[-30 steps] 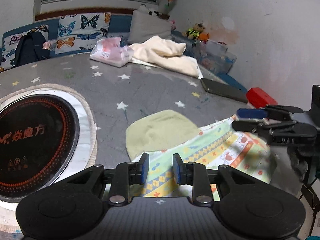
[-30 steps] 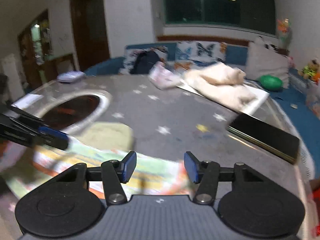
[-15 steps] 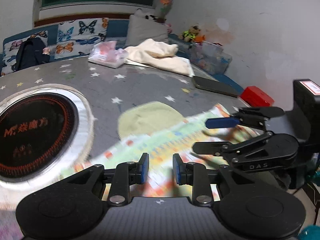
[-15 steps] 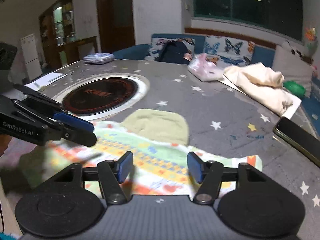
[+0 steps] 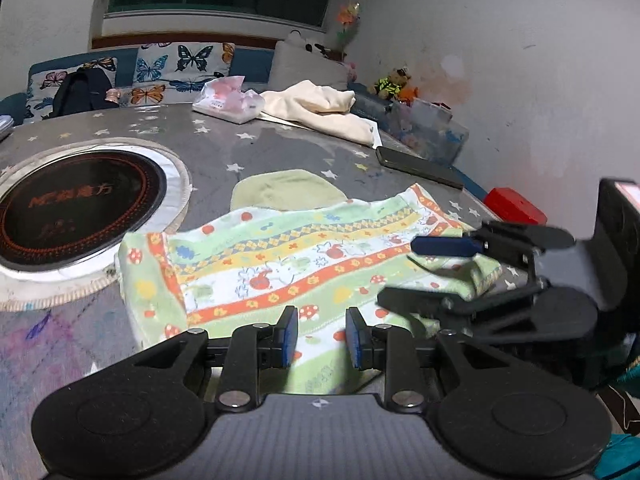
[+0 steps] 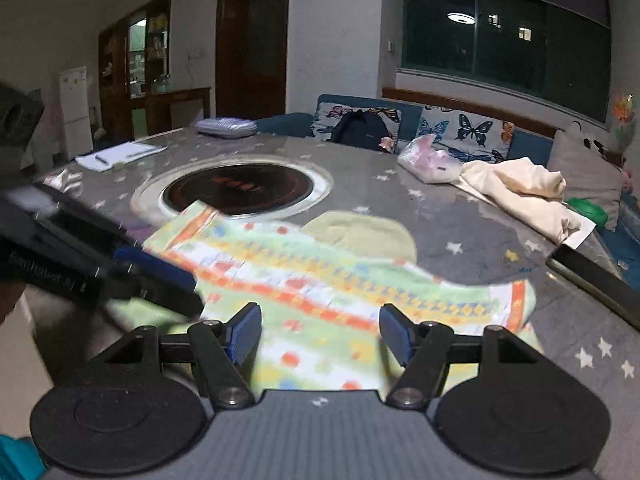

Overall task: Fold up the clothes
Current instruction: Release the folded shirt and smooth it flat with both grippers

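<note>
A patterned towel [image 5: 296, 268] with green, orange and yellow stripes lies spread on the grey star-print table, its left edge folded over. It also shows in the right wrist view [image 6: 320, 292]. My left gripper [image 5: 318, 338] is open and empty, just above the towel's near edge. My right gripper [image 6: 320, 334] is open wide and empty over the towel's near part; it shows in the left wrist view [image 5: 416, 272] hovering over the towel's right end. A pale green cloth [image 5: 286, 196] lies flat behind the towel.
A round black cooktop [image 5: 76, 208] is set into the table at left. A dark phone [image 5: 420, 168], a cream garment [image 5: 320, 110] and a pink plastic bag [image 5: 226, 98] lie farther back. A red box [image 5: 514, 210] sits beyond the right edge.
The towel now lies spread flat with its left edge folded over. Both grippers have drawn back toward the near edge; the right gripper has opened a little wider.
</note>
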Demonstrator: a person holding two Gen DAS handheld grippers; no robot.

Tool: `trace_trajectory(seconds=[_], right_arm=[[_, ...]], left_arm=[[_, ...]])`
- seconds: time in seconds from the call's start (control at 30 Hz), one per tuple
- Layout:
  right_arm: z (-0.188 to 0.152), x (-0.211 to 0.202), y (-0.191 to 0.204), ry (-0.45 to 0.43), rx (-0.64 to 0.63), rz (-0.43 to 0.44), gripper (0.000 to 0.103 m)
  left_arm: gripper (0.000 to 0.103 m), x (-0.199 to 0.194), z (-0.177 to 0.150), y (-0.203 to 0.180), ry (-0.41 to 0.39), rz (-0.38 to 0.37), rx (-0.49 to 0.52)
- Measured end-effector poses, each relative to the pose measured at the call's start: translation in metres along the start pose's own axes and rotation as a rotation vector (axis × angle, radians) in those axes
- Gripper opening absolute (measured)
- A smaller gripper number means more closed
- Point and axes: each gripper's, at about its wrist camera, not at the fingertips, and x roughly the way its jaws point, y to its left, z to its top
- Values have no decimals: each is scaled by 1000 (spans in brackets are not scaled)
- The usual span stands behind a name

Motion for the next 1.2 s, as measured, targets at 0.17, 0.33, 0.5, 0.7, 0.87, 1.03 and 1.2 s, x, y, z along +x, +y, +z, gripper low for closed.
trace_trajectory(seconds=[0.17,0.33,0.5,0.7,0.87,1.03,1.2], right_arm=[[-9,-6,2,-14,9,-19,69],[-15,-23,-7,-30,13,-69,73],[-26,-30,-28,4,93,-94,73],[-34,-41,-43,10,106,-143,79],[-36,-47,-47,4,120,-144,82],[-34,-41,-51,-11,149,-136,92],[-32,-36,-53,-1,162,-143,98]], left_arm=[[29,2,-10,6,9,44,-17],[32,-6,-13,13,1,65,-30],[33,-9,-12,13,2,74,-47],[41,-17,-11,17,-13,91,-58],[46,-19,-11,23,-11,114,-72],[52,-19,-11,33,-11,157,-110],[55,-24,-7,41,-14,161,-152]])
